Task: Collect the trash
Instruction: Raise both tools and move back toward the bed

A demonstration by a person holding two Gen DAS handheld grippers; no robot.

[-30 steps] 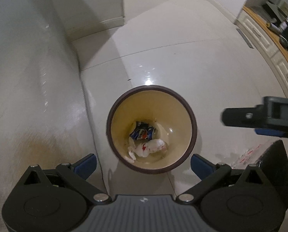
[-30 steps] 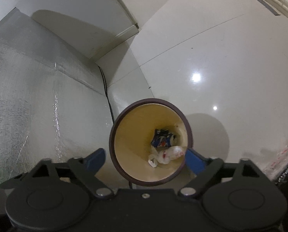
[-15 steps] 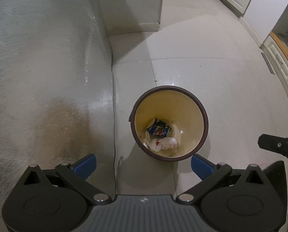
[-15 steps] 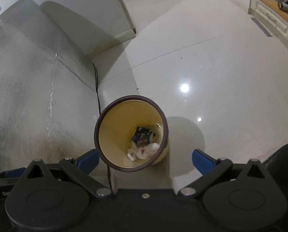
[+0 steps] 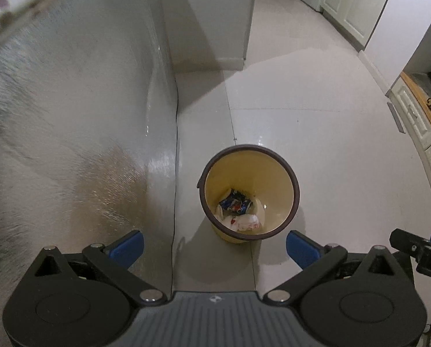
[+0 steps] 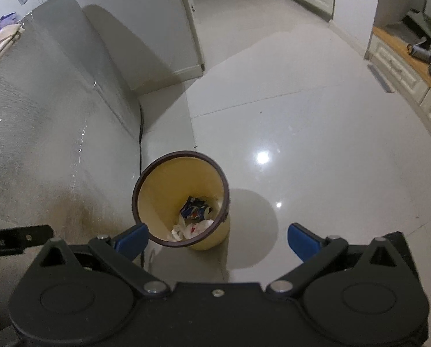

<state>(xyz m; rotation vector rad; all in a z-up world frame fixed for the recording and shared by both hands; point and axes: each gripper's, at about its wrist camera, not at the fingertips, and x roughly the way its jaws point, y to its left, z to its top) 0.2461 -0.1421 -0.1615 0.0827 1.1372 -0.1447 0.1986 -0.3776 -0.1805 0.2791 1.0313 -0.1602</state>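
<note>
Both tools (left point(image 5: 214, 244), right point(image 6: 217, 240)) have risen, gaping empty above the bin point(image 5: 293, 179) of trash point(image 5: 238, 212).

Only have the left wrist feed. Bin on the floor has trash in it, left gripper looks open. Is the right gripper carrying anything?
Observer: No. The right gripper is open, its blue fingertips spread wide with nothing between them.
Operator: Where's the bin in its frame?
Observer: The bin sits left of centre there, and its rim overlaps the left-hand fingertip in the picture.
Operator: Anything off the floor I'm missing?
Observer: A beige cloth lies on top of the silver unit, at the far left of the right wrist view. I can't tell whether it's trash.
</note>
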